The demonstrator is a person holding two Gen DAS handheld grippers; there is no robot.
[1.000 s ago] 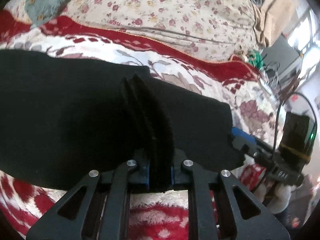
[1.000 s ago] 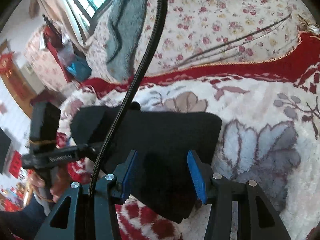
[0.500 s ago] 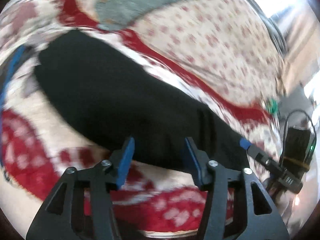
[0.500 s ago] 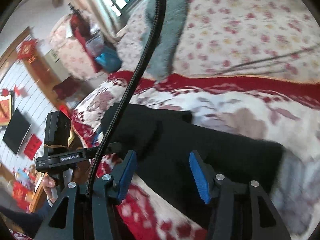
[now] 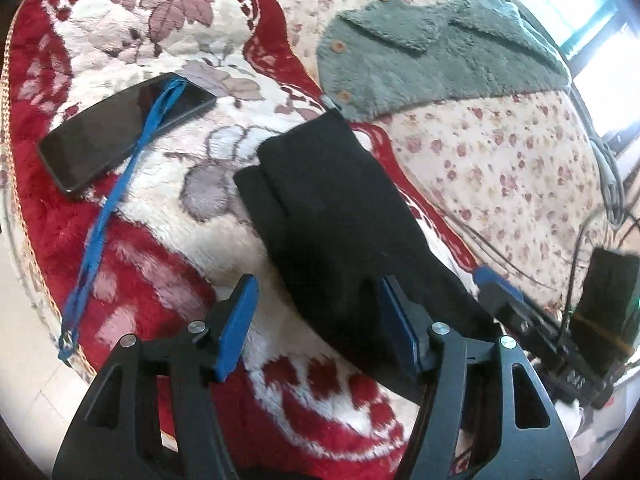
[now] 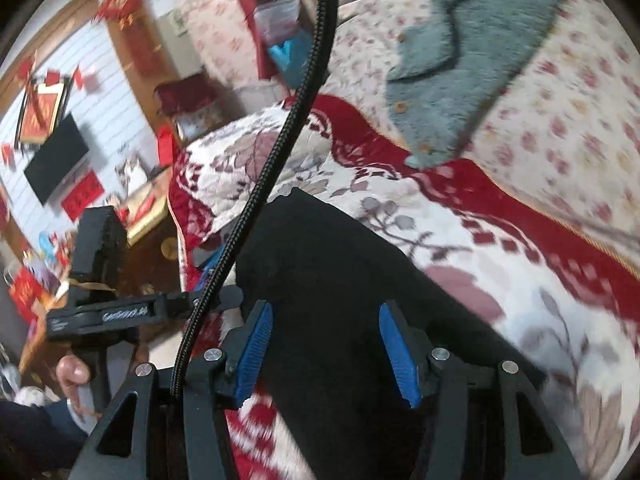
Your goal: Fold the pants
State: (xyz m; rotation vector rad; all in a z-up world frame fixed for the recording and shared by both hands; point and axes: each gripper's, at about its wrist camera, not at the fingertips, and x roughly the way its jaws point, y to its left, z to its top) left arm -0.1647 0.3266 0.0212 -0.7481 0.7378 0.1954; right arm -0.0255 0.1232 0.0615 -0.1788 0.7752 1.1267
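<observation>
Red-and-cream floral blanket (image 5: 168, 216) on the bed was the work surface, black pants (image 5: 340, 216) lying folded on it.

Left gripper (image 5: 316, 320) had just been opening and gripped nothing; right gripper (image 6: 326, 344) hovered over the cloth, jaws apart too. Pants looked soft, floppy and light, so I'd grab a folded edge. Near end was hidden behind the fingers, and the right view was blurry.
</observation>
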